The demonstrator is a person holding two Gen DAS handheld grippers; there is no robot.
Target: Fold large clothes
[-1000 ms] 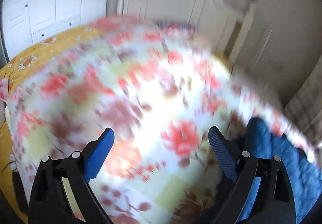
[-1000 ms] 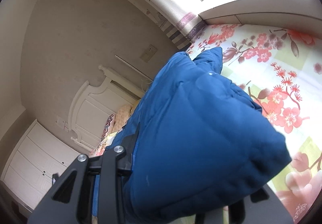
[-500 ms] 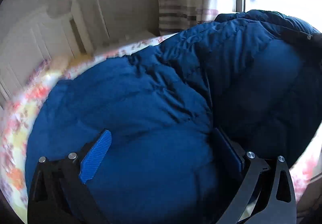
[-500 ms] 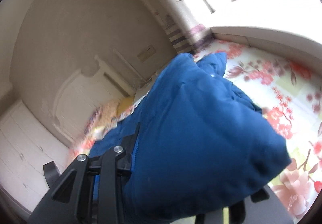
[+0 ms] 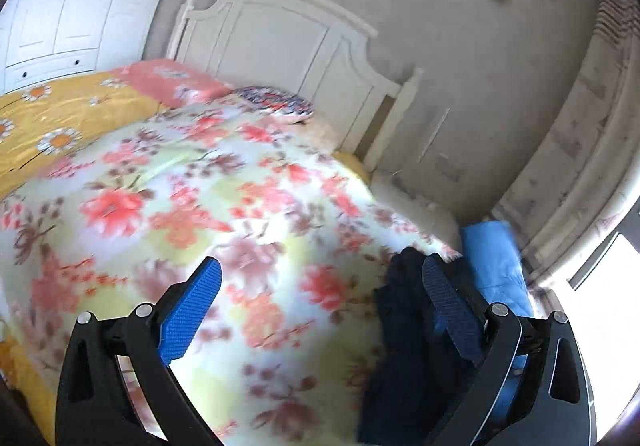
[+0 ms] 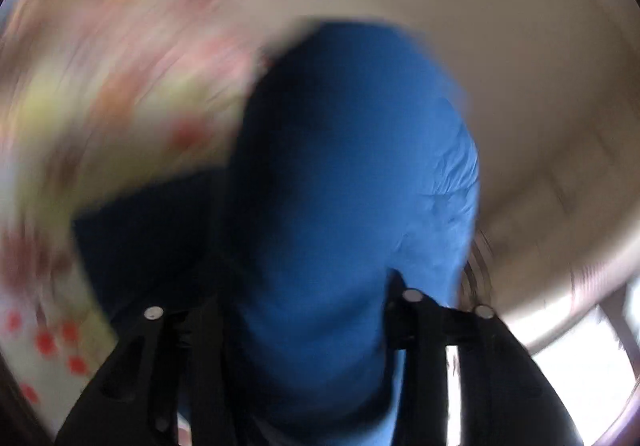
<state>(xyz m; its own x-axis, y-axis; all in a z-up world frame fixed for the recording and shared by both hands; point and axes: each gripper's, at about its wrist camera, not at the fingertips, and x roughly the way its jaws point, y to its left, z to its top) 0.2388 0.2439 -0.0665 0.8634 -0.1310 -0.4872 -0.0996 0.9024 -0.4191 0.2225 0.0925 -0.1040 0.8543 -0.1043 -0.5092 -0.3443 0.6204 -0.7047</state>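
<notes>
The blue jacket [image 5: 404, 330], which filled the left view earlier, is now seen at 4 o'clock; the left gripper [image 5: 320, 306] is spread, empty. The right gripper [image 6: 316, 326] stays clamped on the jacket, blurred.

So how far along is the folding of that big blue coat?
Early, by the look of it. No neat fold shows. The right claw grips a bunched part of the blue coat above the floral bedspread; the picture is blurred. The left claw is open. All folding remains.
</notes>
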